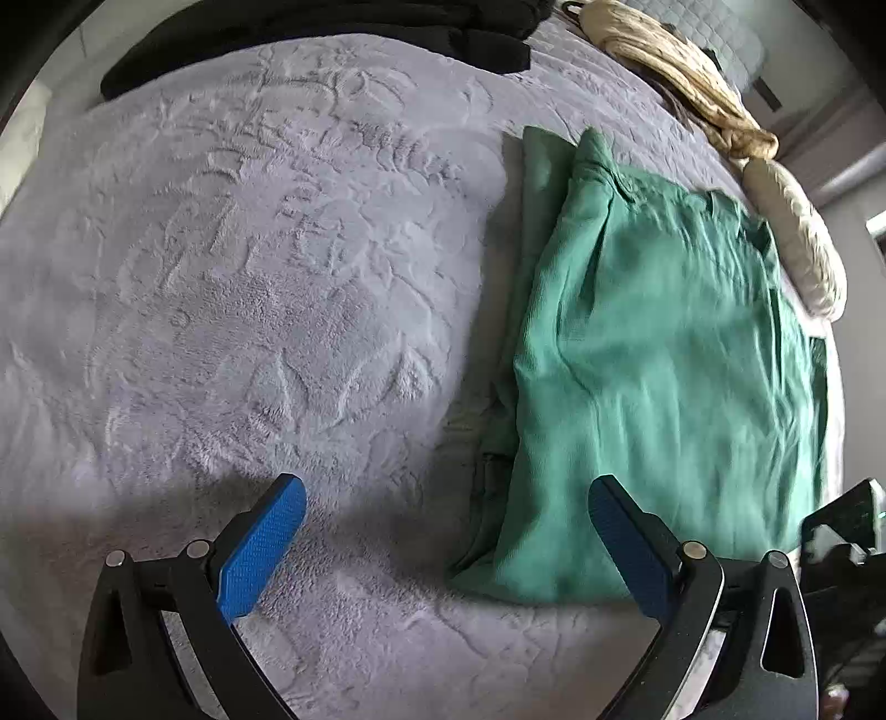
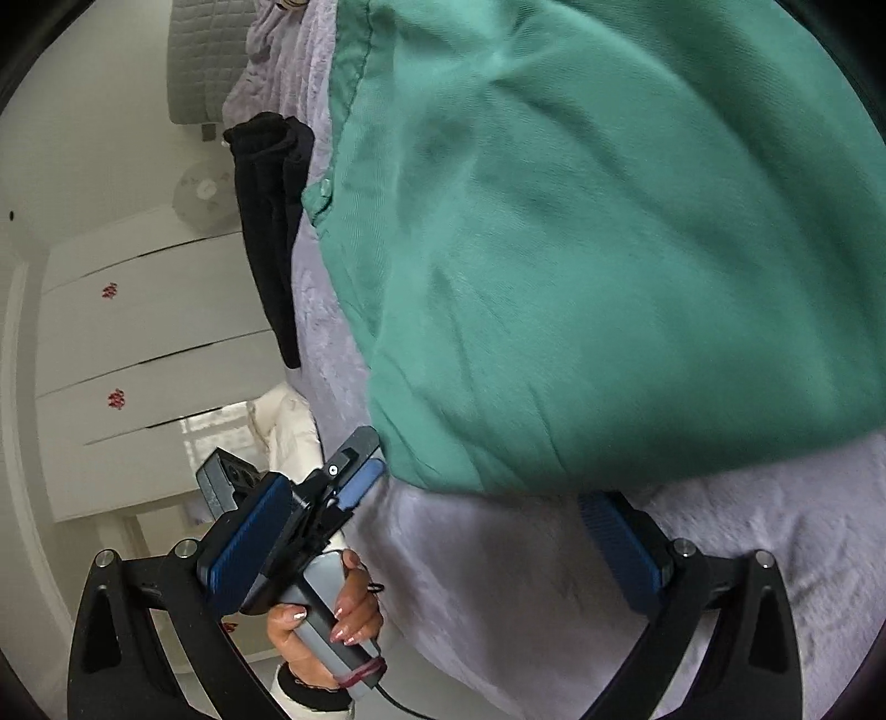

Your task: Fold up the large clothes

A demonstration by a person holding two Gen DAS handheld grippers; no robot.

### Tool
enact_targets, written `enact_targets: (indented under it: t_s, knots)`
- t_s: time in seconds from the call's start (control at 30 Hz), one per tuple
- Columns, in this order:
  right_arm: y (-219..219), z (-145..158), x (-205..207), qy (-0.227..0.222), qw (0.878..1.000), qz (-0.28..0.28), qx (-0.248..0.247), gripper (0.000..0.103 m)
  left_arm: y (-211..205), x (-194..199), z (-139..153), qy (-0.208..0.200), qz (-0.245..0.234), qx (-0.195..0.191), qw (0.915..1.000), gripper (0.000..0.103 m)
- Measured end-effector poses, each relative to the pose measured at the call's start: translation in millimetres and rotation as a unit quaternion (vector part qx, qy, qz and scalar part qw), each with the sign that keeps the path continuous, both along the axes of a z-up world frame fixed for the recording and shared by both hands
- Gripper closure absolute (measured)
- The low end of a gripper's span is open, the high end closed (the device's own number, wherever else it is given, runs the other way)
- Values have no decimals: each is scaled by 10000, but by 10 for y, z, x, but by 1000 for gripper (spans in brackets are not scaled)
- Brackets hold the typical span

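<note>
The green garment [image 1: 653, 354] lies on the grey blanket [image 1: 266, 266], already doubled into a long stack, ahead and to the right of the left gripper [image 1: 446, 548]. In the right wrist view the garment [image 2: 581, 249] fills the space just ahead of the right gripper [image 2: 443, 540], its near rounded edge lying just beyond the fingertips. Both grippers stand wide and hold nothing; the left one has only blanket between its jaws, with its right finger [image 1: 631, 554] in front of the garment's near corner. Judged from this layout, one fold is complete and released, and the step in hand is repositioning for the next fold or a final smoothing. The next move calls for each gripper to descend on a garment edge, catch all layers together, and lift without dragging the stack. Beyond the garment, dark clothing [image 1: 310, 50] lies on the far side of the blanket and a cream bundle [image 1: 692, 105] lies along its far-right edge. A hand [image 2: 326, 615] holds the left gripper's handle. No containers are visible, so no contents can be reported.
</note>
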State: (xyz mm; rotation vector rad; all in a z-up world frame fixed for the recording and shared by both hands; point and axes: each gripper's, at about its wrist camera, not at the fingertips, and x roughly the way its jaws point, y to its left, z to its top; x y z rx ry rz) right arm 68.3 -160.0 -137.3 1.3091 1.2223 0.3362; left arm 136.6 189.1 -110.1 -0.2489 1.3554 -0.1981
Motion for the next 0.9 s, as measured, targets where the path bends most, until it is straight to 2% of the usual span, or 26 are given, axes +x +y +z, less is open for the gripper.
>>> enact_targets:
  t_s: [0.13, 0.27, 0.4, 0.47, 0.53, 0.6, 0.67, 0.7, 0.9]
  knots:
    - [56, -90, 75, -8, 9998, -176, 85, 0, 25, -7, 0, 74, 105, -281, 9995, 1]
    - [98, -164, 145, -164, 9980, -525, 305, 0, -73, 42, 6, 69, 15, -600, 9982, 1]
    - [86, -305, 132, -18, 9907, -1143, 743, 0, -183, 127, -1, 104, -69, -964, 9953, 1]
    - [96, -313, 155, 77, 9889, -1244, 811, 2, -220, 175, -1, 136, -104, -1194, 9927, 1]
    - [90, -319, 157, 87, 9869, -1277, 983, 21, -234, 228, 2, 177, -85, -1300, 9913, 1]
    - [69, -325, 165, 79, 9866, -1208, 1099, 66, -184, 254, 6, 201, -22, -1423, 9896, 1]
    - [20, -262, 188, -70, 9887, -1056, 1058, 87, -143, 294, 3, 246, 28, -1675, 9856, 1]
    - [-11, -196, 207, -167, 9903, -988, 968, 89, -134, 323, -4, 285, 45, -1822, 9828, 1]
    - [-73, 289, 341, -960, 9924, -502, 578, 89, -279, 558, -59, 556, -202, -2753, 9595, 1]
